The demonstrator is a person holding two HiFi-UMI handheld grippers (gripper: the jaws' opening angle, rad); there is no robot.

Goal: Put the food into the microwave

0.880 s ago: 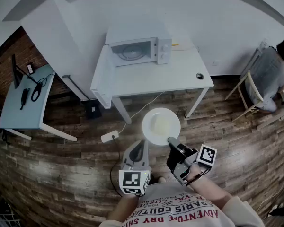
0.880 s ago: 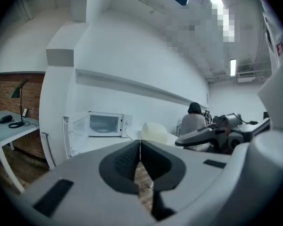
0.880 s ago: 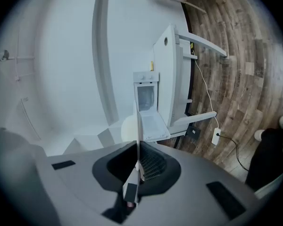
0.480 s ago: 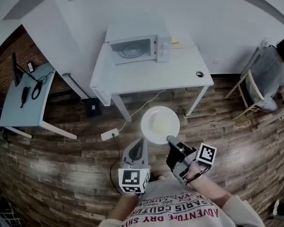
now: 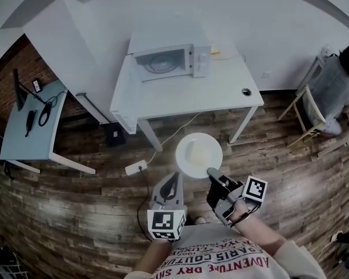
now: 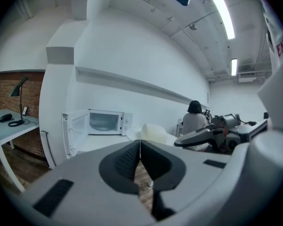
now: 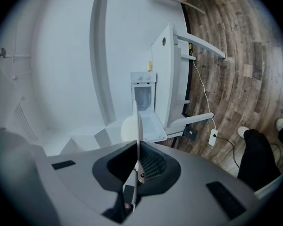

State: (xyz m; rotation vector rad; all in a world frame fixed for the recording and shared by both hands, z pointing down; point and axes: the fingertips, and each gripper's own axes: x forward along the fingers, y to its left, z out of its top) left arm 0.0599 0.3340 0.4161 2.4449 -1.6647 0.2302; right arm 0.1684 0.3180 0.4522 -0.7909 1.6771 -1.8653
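A white plate carrying a pale piece of food hangs level over the wooden floor in front of the white table. My right gripper is shut on the plate's near rim; in the right gripper view the plate runs edge-on between the jaws. The left gripper is beside it on the left, shut and holding nothing, apart from the plate. The white microwave stands on the table with its door swung open. In the left gripper view the plate is ahead of the shut left gripper.
A small dark round object lies on the table's right end. A power strip and its cord lie on the floor, with a black box under the table. A light blue desk stands left. A seated person is at the right.
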